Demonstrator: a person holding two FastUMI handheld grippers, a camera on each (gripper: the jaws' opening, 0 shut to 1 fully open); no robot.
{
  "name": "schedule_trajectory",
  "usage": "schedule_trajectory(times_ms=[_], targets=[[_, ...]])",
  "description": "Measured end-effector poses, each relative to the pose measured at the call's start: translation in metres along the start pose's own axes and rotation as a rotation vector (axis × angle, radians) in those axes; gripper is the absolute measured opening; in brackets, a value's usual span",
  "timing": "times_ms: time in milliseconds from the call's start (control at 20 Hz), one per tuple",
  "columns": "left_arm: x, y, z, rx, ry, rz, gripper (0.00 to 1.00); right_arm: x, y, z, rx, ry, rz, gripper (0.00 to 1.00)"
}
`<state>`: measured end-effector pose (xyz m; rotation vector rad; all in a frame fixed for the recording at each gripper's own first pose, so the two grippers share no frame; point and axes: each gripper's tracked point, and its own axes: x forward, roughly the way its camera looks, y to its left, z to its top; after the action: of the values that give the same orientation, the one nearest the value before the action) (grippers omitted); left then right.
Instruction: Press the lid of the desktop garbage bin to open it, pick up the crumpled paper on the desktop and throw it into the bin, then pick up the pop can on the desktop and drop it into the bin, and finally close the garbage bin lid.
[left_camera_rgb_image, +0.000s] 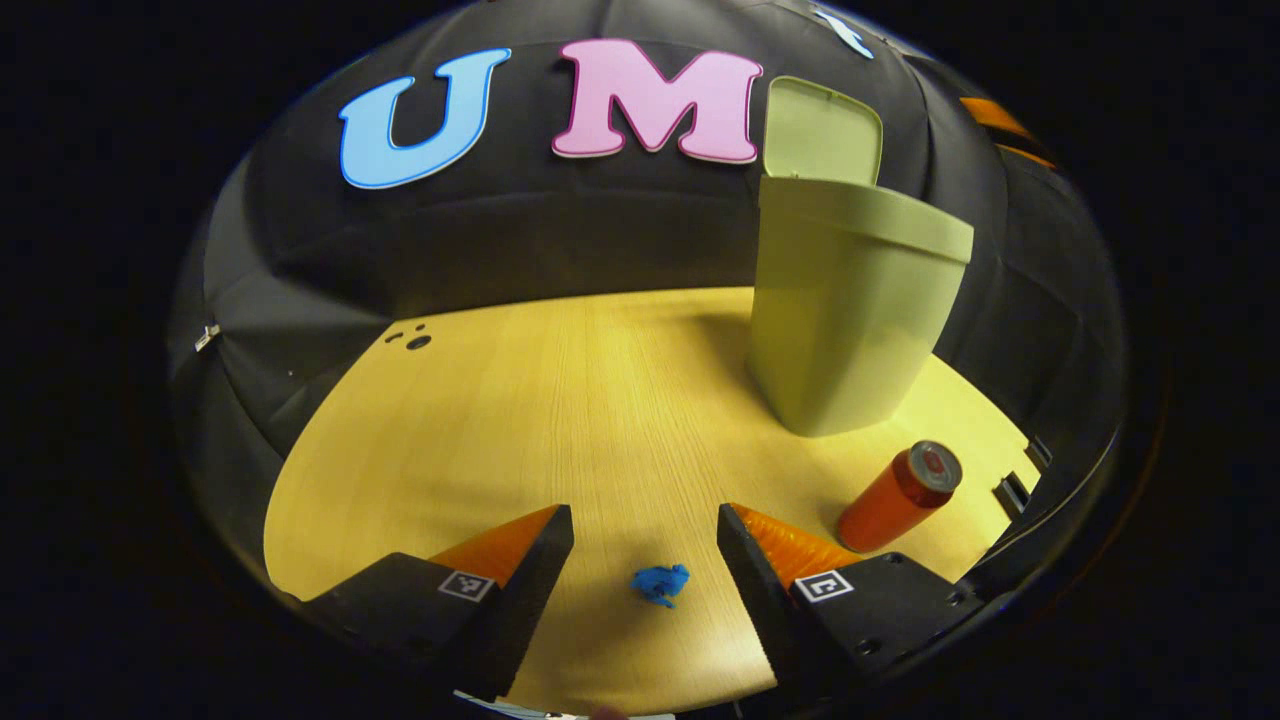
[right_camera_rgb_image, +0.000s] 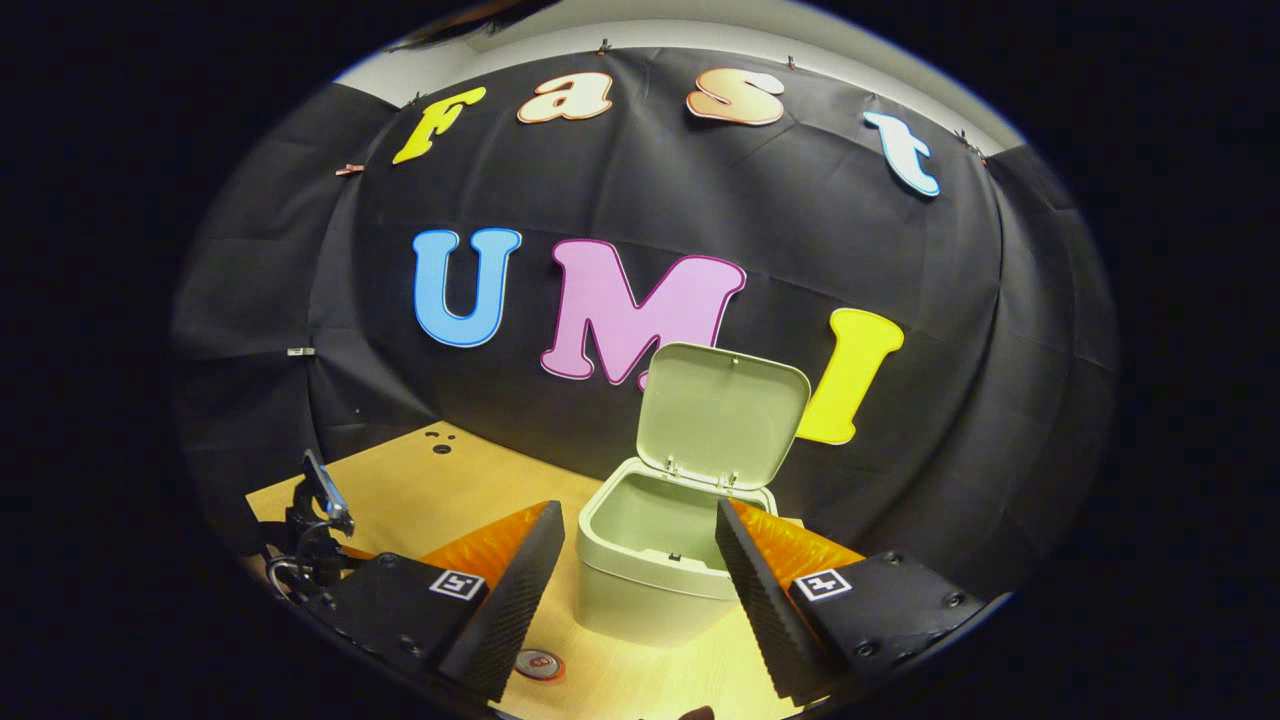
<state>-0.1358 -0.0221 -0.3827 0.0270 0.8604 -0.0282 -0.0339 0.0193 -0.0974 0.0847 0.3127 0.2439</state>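
Observation:
The pale green garbage bin (left_camera_rgb_image: 850, 320) stands on the wooden desktop (left_camera_rgb_image: 560, 400) with its lid (left_camera_rgb_image: 822, 132) swung up. A small blue crumpled paper (left_camera_rgb_image: 660, 583) lies on the desk between the fingers of my left gripper (left_camera_rgb_image: 646, 550), which is open and hovers above it. A red pop can (left_camera_rgb_image: 898, 498) stands just right of that gripper, in front of the bin. In the right gripper view, my right gripper (right_camera_rgb_image: 640, 560) is open, raised above the bin (right_camera_rgb_image: 655, 565), whose lid (right_camera_rgb_image: 722, 415) stands upright and whose inside looks bare. The can's top (right_camera_rgb_image: 540, 664) shows below.
Black cloth walls close the desk at the back and sides. Small dark holes (left_camera_rgb_image: 412, 338) mark the desk's far left corner. The other gripper's body (right_camera_rgb_image: 315, 530) sits at the left edge of the right gripper view.

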Motion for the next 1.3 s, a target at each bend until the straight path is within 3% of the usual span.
schedule_trajectory(times_ms=[350,550,800,1050,1250,1300], targets=[[0.033,-0.003,-0.061,-0.022,0.165,-0.001,0.83,-0.003,-0.009,-0.015,0.008,0.056,-0.007,0.96],[0.039,-0.005,-0.068,-0.033,0.194,-0.012,0.63,-0.006,-0.014,-0.018,0.002,0.067,-0.018,0.96],[0.037,-0.009,-0.066,-0.045,0.198,-0.026,0.47,-0.006,-0.016,-0.019,0.022,0.067,-0.021,0.96],[0.022,-0.006,-0.005,-0.053,0.072,-0.042,0.44,-0.005,-0.014,-0.021,0.025,0.066,-0.016,0.96],[0.000,-0.016,0.080,-0.068,-0.077,-0.073,0.45,-0.004,-0.007,-0.031,0.031,0.088,0.005,0.96],[-0.013,-0.027,0.128,-0.080,-0.164,-0.106,0.43,-0.004,-0.002,-0.040,0.033,0.111,0.019,0.96]])
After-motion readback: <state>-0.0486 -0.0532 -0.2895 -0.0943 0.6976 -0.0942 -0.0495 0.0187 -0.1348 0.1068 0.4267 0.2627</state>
